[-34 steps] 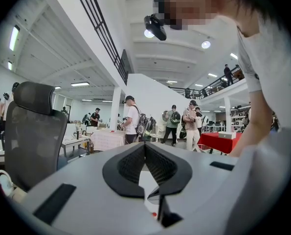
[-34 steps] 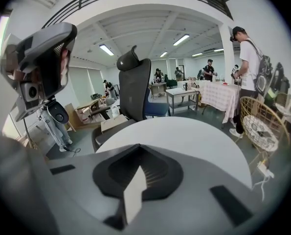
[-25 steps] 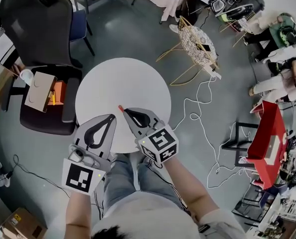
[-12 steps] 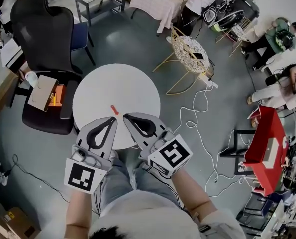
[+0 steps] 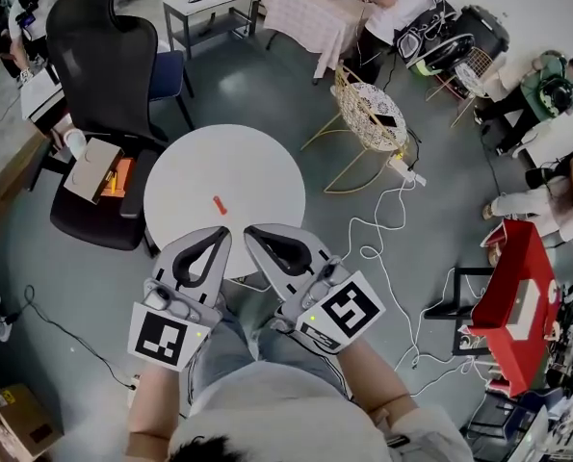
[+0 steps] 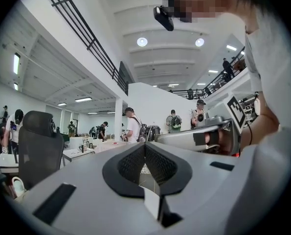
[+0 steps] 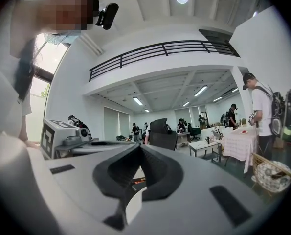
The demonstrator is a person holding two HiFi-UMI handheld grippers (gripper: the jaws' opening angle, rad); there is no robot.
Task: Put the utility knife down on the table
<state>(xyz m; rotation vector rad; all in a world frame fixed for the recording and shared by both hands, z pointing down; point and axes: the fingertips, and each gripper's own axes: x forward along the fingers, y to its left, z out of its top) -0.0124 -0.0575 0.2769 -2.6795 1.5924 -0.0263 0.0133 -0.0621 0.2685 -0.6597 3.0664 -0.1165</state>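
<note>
A small orange-red utility knife [image 5: 219,204] lies by itself on the round white table [image 5: 257,166], in its near half. Both grippers sit off the table's near edge, over the person's lap, tips pointing at the table. My left gripper [image 5: 221,231] is shut with nothing in it; in the left gripper view [image 6: 145,144] its jaws meet in front of the room. My right gripper [image 5: 251,229] is also shut and holds nothing, and its own view [image 7: 139,146] shows the jaws closed. The knife is a short way beyond both tips.
A black office chair [image 5: 103,56] with a cardboard box [image 5: 91,168] on its seat stands left of the table. A wire chair [image 5: 375,114] and a white cable [image 5: 387,229] lie to the right. A red bin [image 5: 517,296] is far right; several people stand around.
The knife was at my right gripper's tip a second ago; it now lies alone on the table. Both grippers have drawn back toward the body.
</note>
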